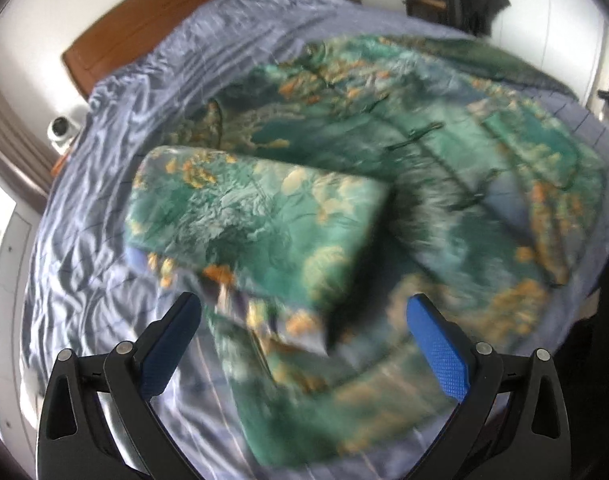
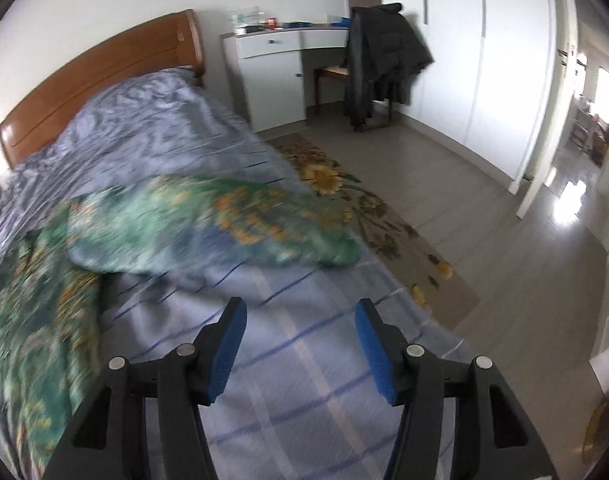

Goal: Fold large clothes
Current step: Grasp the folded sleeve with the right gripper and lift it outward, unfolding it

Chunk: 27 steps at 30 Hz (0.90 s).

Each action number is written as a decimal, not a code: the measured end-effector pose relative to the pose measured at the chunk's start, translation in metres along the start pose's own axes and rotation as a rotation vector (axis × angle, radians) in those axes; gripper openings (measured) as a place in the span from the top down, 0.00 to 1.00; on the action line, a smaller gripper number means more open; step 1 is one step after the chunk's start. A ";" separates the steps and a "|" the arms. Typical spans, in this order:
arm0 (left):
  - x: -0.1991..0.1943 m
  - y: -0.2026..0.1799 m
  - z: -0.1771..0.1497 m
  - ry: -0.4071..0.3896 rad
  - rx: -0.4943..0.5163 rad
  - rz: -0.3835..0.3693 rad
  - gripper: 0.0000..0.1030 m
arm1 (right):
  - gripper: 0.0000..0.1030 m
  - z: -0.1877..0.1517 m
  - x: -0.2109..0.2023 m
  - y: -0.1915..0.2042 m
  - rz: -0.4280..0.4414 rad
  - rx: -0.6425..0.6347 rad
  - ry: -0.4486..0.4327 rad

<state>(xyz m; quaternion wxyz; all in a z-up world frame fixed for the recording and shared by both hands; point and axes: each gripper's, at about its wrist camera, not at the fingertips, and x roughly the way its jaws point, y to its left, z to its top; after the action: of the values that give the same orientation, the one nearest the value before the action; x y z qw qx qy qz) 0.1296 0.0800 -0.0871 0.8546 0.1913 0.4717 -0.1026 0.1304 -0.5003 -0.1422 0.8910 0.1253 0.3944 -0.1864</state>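
A large green garment with orange and cream print [image 1: 444, 168] lies spread on the bed. One sleeve [image 1: 256, 220] is folded across it and looks raised, blurred by motion. My left gripper [image 1: 304, 312] is open and empty just above the garment's near part. In the right wrist view the garment [image 2: 208, 220] lies to the left and ahead, one part reaching the bed's right edge. My right gripper [image 2: 300, 320] is open and empty over the bare striped bed cover [image 2: 304, 360].
The bed has a wrinkled blue-grey cover [image 1: 104, 200] and a wooden headboard [image 2: 100, 76]. A white desk [image 2: 272, 76], a chair with a dark jacket [image 2: 380, 60], a floral rug [image 2: 380, 224] and white wardrobes [image 2: 484, 60] stand to the right. A small white camera [image 1: 60, 128] sits beside the bed.
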 end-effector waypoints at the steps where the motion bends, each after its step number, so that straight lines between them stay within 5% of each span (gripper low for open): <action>1: 0.012 -0.002 0.003 0.013 0.031 -0.002 0.01 | 0.44 -0.008 -0.007 0.005 0.017 -0.010 0.003; 5: 0.059 -0.023 0.010 0.063 0.212 0.037 0.10 | 0.44 -0.026 -0.030 0.027 0.077 -0.026 0.028; 7: 0.071 -0.016 0.011 0.103 0.188 -0.056 0.56 | 0.44 -0.035 -0.042 0.038 0.113 -0.033 0.041; 9: 0.070 -0.002 0.012 0.095 0.115 -0.088 0.87 | 0.44 -0.043 -0.054 0.052 0.145 -0.057 0.039; 12: 0.049 0.032 0.009 0.045 -0.031 -0.115 0.90 | 0.44 -0.050 -0.070 0.074 0.170 -0.114 0.016; 17: -0.019 0.113 -0.009 -0.103 -0.292 -0.041 0.90 | 0.44 -0.055 -0.088 0.108 0.230 -0.169 -0.012; 24: -0.076 0.219 -0.064 -0.141 -0.553 0.205 0.86 | 0.44 -0.058 -0.103 0.155 0.323 -0.226 -0.048; 27: -0.081 0.246 -0.095 -0.116 -0.657 0.324 0.65 | 0.44 -0.061 -0.110 0.167 0.352 -0.240 -0.062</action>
<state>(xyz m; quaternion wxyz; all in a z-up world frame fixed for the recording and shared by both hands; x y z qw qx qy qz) 0.1006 0.3427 -0.0078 0.9010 -0.0271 0.3937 0.1804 0.0941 -0.3015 -0.0869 0.9301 0.0795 0.3583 0.0168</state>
